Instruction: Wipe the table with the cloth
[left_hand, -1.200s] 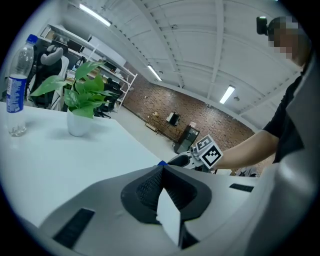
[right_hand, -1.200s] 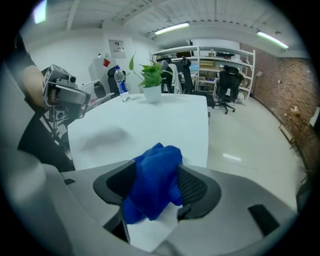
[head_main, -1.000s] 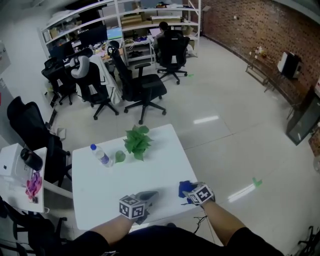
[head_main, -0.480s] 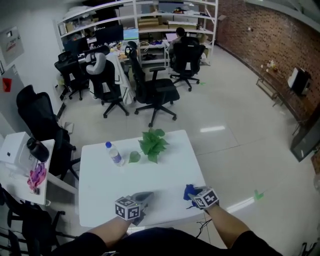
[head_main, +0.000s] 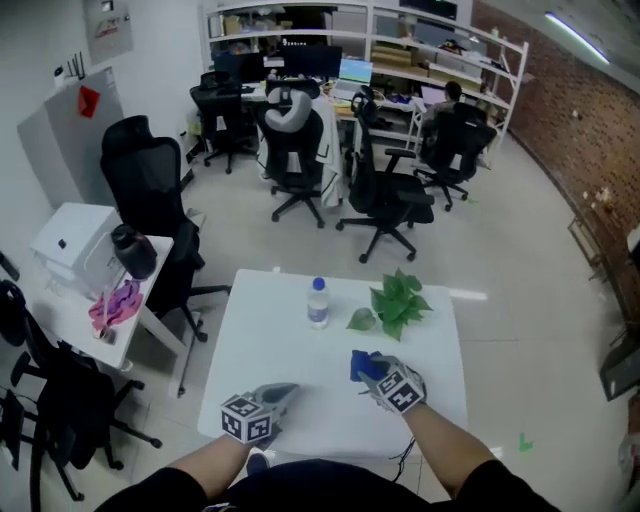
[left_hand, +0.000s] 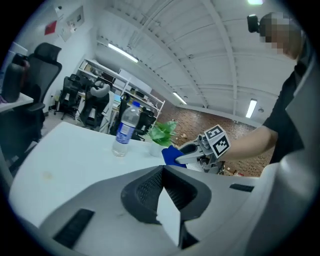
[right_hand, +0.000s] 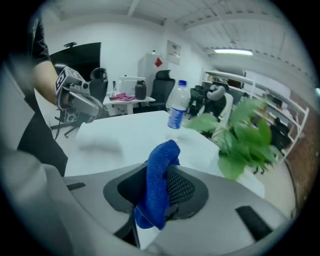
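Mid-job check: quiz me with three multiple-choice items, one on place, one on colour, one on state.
1. In the head view, the water bottle stands: A left of the plant; B right of it; C on top of it.
2. The cloth is: A red; B blue; C white.
3. The right gripper is: A open, empty; B shut on the cloth; C shut on the bottle.
Key: 1 A, it sits left of the leaves; 2 B, blue fabric; 3 B, jaws pinch it.

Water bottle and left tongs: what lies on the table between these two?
Nothing: the white table is bare between the left tongs and the water bottle, seen in head view.
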